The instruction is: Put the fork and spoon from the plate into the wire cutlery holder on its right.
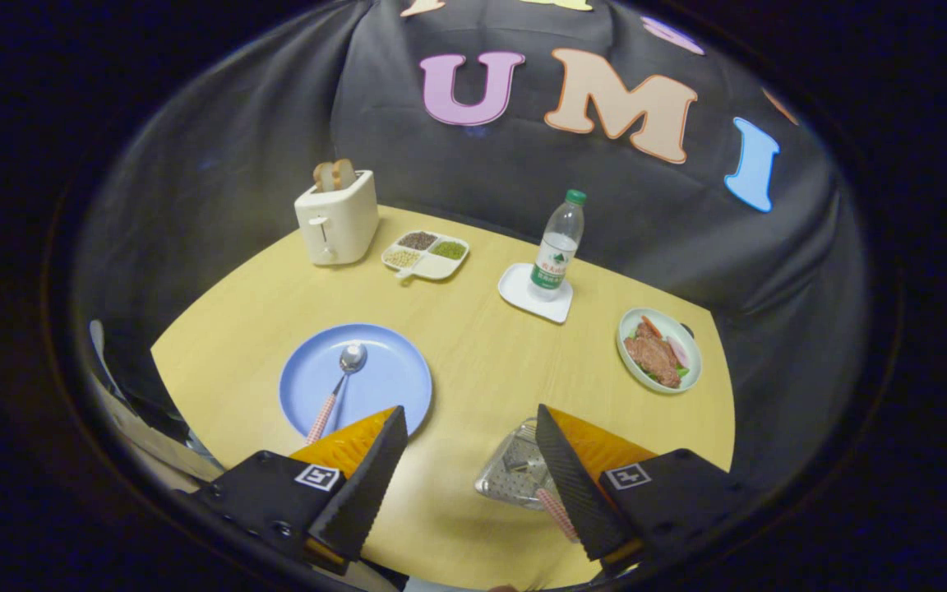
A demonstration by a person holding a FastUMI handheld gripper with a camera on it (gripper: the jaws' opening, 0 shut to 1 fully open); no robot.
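Now the gripper (467, 460) hovers above the yellow counter (473, 345) with its fingers spread wide and nothing between them. The spoon (339, 386) lies on the blue plate (391, 374), ahead of the left finger and a little to its left. Its bowl points away toward the toaster (337, 218), and its pink checked handle runs back toward the gripper, ending at the plate's near rim just beside the left fingertip. So the long axis runs roughly along the fingers' own direction, leaning slightly left; closing across the handle would likely call for a shift to the left, with little turn of the wrist.

The wire cutlery holder (515, 470) sits on the counter to the plate's right, partly hidden behind the right finger. A pink checked handle (556, 513) sticks out of it toward the gripper; this is probably the fork already placed, though its head is hidden in the mesh. If so, the spoon is what remains, and the carry from plate to holder is a short move rightward.
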